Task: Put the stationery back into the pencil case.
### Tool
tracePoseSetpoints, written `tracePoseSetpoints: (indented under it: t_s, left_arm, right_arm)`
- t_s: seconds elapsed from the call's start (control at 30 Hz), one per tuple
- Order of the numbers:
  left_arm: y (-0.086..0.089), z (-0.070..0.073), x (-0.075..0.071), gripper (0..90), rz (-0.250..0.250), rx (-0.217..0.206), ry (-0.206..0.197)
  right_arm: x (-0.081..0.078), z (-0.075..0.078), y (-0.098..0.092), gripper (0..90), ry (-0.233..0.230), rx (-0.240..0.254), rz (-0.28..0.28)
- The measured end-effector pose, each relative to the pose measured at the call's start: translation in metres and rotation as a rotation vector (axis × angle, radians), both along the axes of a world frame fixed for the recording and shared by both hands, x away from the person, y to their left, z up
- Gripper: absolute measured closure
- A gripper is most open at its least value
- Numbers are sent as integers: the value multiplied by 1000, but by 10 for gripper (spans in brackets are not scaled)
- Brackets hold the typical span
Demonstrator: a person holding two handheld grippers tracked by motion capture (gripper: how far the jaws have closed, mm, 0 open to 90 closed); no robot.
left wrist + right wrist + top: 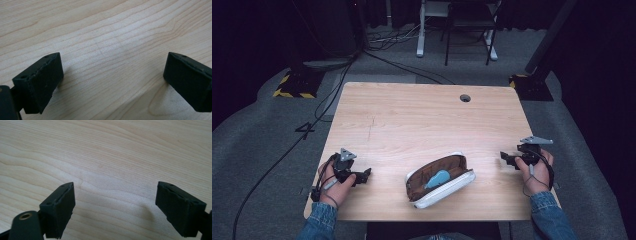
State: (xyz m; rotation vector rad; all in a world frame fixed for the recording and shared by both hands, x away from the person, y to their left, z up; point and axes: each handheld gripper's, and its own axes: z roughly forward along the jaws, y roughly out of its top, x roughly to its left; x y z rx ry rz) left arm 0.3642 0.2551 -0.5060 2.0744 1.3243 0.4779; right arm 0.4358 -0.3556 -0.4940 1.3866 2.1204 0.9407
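On the wooden table (412, 120), near its front edge and between the two hands, lies one pencil case (440, 180), brown outside with a white rim, unzipped, with one light blue object (438, 178) inside; what this object is I cannot tell. The left gripper (362, 175) rests on the table well to the left of the case, the right gripper (507, 158) well to its right. Both have their jaws spread wide and hold nothing; under each I see bare wood grain. I judge the work has not yet started: the hands wait at the sides. Next, probably one gripper must steady the case while the other reaches in or takes the zipper.
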Motion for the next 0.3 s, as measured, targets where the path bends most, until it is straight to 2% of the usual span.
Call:
tracePoseSetpoints:
  t_s: [0.3]
  left_arm:
    - [0, 0, 0, 28, 0, 0, 0]
  right_arm:
    - [2, -10, 2, 147, 0, -9, -20]
